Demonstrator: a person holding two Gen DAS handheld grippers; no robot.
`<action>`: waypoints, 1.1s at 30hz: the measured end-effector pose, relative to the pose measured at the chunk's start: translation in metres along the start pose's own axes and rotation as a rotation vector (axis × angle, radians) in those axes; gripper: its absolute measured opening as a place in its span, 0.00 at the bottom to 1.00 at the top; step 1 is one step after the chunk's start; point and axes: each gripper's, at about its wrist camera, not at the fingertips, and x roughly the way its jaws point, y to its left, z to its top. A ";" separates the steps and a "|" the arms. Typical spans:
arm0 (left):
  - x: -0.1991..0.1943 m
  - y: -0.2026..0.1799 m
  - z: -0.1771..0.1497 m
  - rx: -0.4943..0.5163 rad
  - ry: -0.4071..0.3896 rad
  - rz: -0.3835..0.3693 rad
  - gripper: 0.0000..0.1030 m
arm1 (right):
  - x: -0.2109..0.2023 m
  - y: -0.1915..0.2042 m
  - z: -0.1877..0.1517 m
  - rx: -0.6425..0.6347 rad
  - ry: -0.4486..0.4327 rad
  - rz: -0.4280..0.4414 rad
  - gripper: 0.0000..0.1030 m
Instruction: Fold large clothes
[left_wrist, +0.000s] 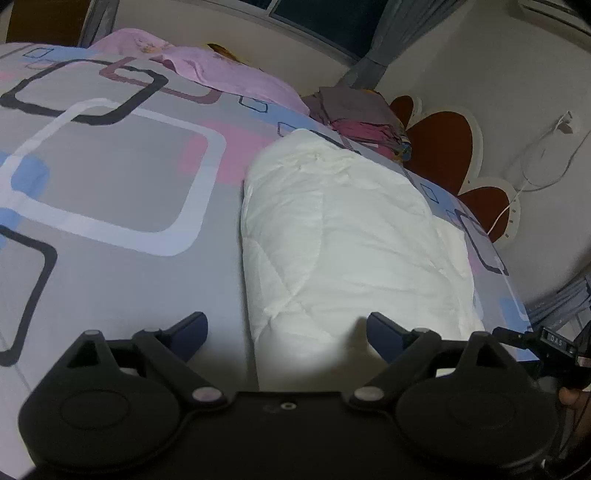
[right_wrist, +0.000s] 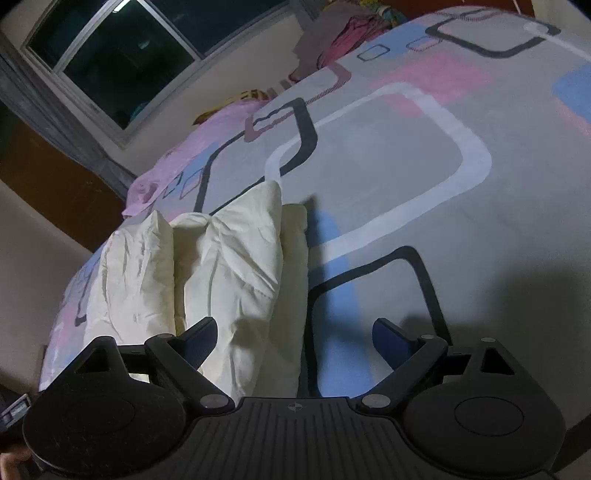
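A white quilted comforter lies folded into a thick bundle on the patterned bed sheet. My left gripper is open and empty, just above the bundle's near edge. In the right wrist view the same comforter shows its stacked folded layers at the left. My right gripper is open and empty, its left finger over the bundle's edge and its right finger over the bed sheet.
A pink cloth lies at the bed's far edge, and a pile of folded clothes sits by the red-and-cream headboard. A window and wall lie beyond the bed. The right gripper's body shows at the left view's right edge.
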 end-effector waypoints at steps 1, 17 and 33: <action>0.002 0.000 -0.003 -0.007 0.004 -0.010 0.89 | 0.004 -0.005 0.001 0.026 0.016 0.029 0.88; 0.010 0.000 -0.008 -0.059 0.024 -0.036 0.93 | 0.022 0.008 -0.017 0.043 0.104 0.092 0.55; 0.060 -0.013 0.010 -0.040 0.137 -0.110 1.00 | 0.066 0.029 -0.009 -0.052 0.206 0.185 0.92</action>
